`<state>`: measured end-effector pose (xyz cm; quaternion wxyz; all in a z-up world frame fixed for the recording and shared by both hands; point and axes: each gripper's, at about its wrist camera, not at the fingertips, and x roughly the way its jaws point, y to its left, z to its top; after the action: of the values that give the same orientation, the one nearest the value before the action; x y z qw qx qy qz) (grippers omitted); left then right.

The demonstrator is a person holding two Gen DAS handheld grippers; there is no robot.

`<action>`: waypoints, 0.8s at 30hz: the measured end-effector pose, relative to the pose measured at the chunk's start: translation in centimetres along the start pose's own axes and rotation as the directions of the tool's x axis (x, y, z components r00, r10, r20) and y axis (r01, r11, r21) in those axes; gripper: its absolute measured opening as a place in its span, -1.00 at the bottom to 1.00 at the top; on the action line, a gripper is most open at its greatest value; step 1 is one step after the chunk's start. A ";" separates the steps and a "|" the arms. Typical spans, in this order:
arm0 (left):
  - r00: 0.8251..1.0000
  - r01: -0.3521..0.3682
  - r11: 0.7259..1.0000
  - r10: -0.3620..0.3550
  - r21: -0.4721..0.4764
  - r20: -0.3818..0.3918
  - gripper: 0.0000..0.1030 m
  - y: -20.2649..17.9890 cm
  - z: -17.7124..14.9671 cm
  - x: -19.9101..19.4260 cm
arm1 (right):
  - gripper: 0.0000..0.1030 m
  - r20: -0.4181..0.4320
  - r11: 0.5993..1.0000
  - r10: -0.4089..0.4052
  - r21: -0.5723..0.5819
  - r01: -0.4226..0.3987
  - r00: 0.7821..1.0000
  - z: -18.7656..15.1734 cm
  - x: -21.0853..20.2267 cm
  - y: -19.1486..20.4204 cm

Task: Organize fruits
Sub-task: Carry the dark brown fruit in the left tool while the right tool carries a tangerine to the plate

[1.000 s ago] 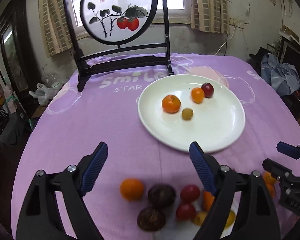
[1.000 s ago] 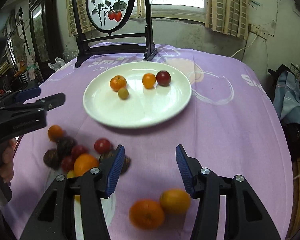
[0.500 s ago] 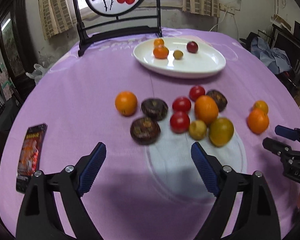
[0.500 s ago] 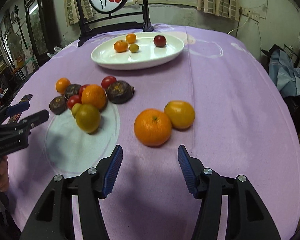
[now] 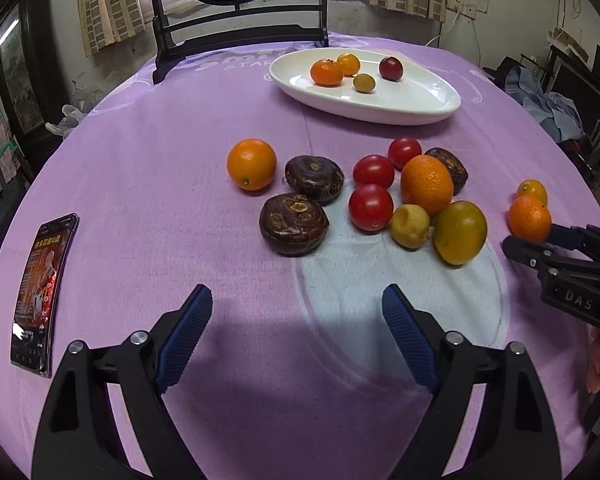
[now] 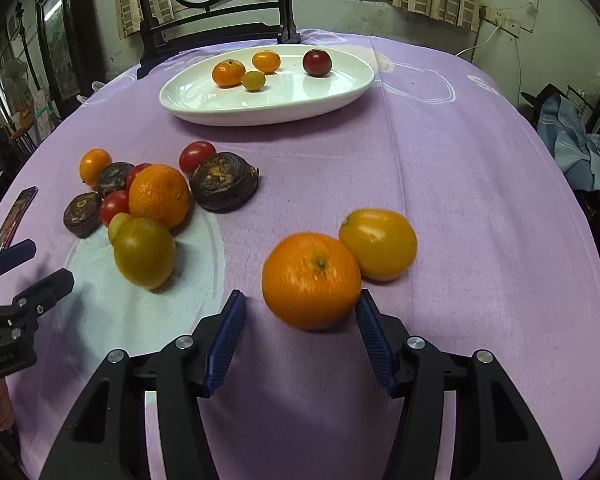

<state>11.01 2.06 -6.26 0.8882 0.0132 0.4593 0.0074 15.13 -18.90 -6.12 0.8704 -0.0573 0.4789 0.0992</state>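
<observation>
A white plate (image 5: pixel 400 104) (image 6: pixel 204 108) at the far side of the purple table holds several small fruits. A loose cluster of oranges, red tomatoes and dark brown fruits (image 5: pixel 356 192) (image 6: pixel 156 200) lies mid-table. My left gripper (image 5: pixel 296 320) is open and empty, just short of the cluster. My right gripper (image 6: pixel 300 316) is open, its blue pads on either side of an orange (image 6: pixel 311 280), with a yellow-orange fruit (image 6: pixel 378 243) just behind it. The right gripper also shows in the left wrist view (image 5: pixel 540 240) beside that orange (image 5: pixel 529 218).
A dark packet (image 5: pixel 40 288) lies at the table's left edge. A black framed round screen (image 5: pixel 240 12) stands behind the plate. Clothes (image 6: pixel 576 152) lie on furniture to the right. A pale circle (image 5: pixel 400 280) is printed on the cloth under the cluster.
Both grippers have pulled back from the plate and dropped low over the near table. The right gripper has closed in on the orange, which now sits between its open pads.
</observation>
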 end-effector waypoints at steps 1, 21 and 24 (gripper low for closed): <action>1.000 0.001 1.000 -0.001 0.004 -0.003 0.64 0.0 0.2 0.2 | 0.04 0.002 1.000 -0.011 0.005 0.011 1.000 0.3 0.1 0.0; 0.998 0.030 1.000 -0.030 0.002 -0.049 0.12 0.7 3.4 3.6 | -0.14 0.037 0.988 0.157 -0.005 -0.157 0.987 -2.2 -3.1 0.8; 0.998 0.042 0.999 -0.040 0.034 -0.058 -0.21 0.3 4.2 3.7 | -0.14 0.041 0.987 0.158 -0.005 -0.158 0.987 -2.2 -3.4 0.8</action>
<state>16.54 2.43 -6.83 0.8742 0.0192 0.4848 -0.0185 11.32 -18.98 -4.41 0.8694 -0.0180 0.4637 0.1694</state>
